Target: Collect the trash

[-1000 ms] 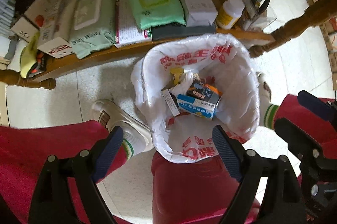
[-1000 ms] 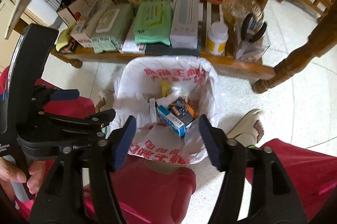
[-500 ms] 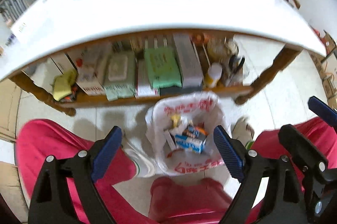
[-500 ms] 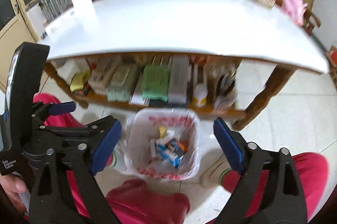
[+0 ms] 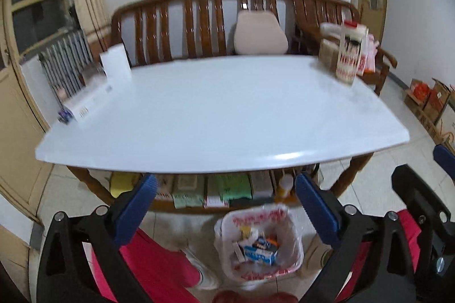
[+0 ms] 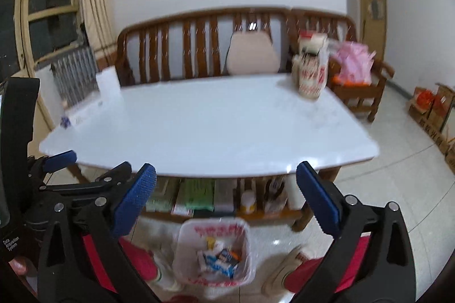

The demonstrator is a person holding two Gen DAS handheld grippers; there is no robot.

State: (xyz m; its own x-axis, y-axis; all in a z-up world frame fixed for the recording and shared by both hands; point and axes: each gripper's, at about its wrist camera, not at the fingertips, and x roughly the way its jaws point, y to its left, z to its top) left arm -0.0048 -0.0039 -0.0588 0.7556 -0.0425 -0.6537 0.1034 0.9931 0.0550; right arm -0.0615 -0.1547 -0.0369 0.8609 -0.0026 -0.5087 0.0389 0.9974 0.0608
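A white trash bag with red print (image 5: 257, 270) stands on the floor between the person's legs, below the table's front edge. It holds a blue and white carton (image 5: 260, 254) and other packaging. It also shows in the right wrist view (image 6: 214, 254). My left gripper (image 5: 224, 206) is open and empty, raised above the bag. My right gripper (image 6: 226, 199) is open and empty too, held beside the left one. The white tabletop (image 5: 221, 115) fills the middle of both views.
A paper box (image 5: 85, 106) lies at the table's left edge. A white printed bag (image 5: 348, 58) stands at its far right corner. A wooden bench (image 5: 199, 24) with a cushion is behind. The shelf under the table (image 5: 199, 192) holds packs and a bottle. Cardboard boxes (image 5: 429, 101) sit at the right wall.
Both grippers rose and tilted up from looking down into the trash bag to looking across the tabletop. The bag now sits small at the bottom. Both stayed open and empty.
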